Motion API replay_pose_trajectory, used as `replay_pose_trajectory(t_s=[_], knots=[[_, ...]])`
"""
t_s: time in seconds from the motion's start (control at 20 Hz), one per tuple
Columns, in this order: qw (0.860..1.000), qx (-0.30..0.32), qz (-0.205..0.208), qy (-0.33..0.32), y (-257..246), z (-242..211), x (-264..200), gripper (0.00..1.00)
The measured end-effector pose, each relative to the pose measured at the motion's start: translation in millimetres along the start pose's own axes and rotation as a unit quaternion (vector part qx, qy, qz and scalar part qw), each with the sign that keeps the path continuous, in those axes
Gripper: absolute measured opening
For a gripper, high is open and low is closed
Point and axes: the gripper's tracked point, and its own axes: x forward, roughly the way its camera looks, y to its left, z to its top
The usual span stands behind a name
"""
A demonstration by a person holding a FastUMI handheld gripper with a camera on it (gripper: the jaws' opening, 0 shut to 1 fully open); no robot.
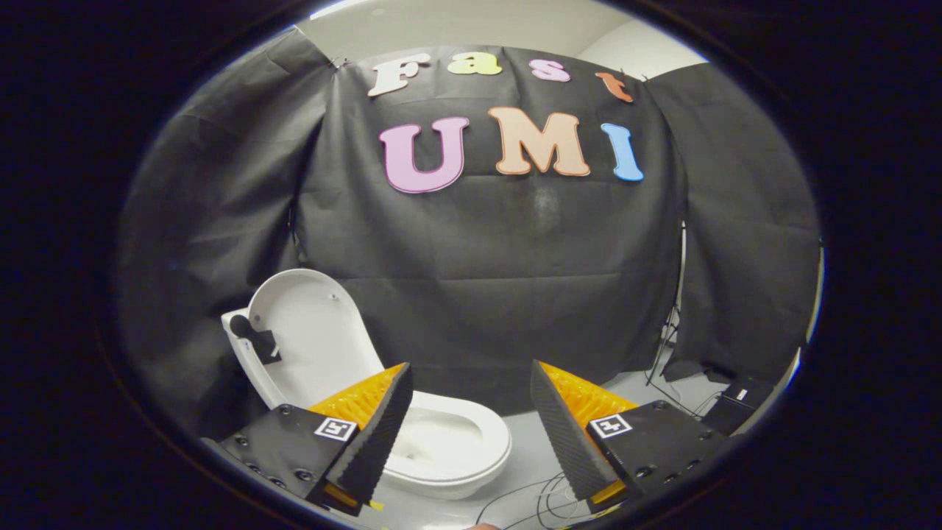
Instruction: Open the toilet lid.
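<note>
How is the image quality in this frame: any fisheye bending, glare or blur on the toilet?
Gripper view: strong fisheye bending, the cloth wall bulging outward; the raised toilet lid and bowl are evenly lit, sharp, without glare; the open gripper holds nothing, its near fingers in focus; dim toward the edges.

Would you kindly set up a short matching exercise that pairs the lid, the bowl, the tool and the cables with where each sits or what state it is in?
Things:
1. lid
2. bowl
3. tool
4. cables

States or places:
A. loose on the floor, under the right finger
B. open, holding nothing
C. raised upright against the tank
D. uncovered, partly behind the left finger

Pairs: 1-C, 2-D, 3-B, 4-A
</note>
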Motion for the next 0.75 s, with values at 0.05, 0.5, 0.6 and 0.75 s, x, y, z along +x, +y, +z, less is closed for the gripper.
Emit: replay_pose_trajectory(t_s=[0.05,0.5,0.6,0.75], knots=[[1.0,-0.004,-0.007,0.001,-6.7,-3.8,-3.4,0.99],[1.0,0.016,0.005,0.0,-5.6,-7.5,-5.0,0.99],[1.0,0.014,0.009,0.004,-2.2,-9.8,-4.1,0.99],[1.0,0.013,0.01,0.007,-1.9,-11.9,-2.3,0.99]])
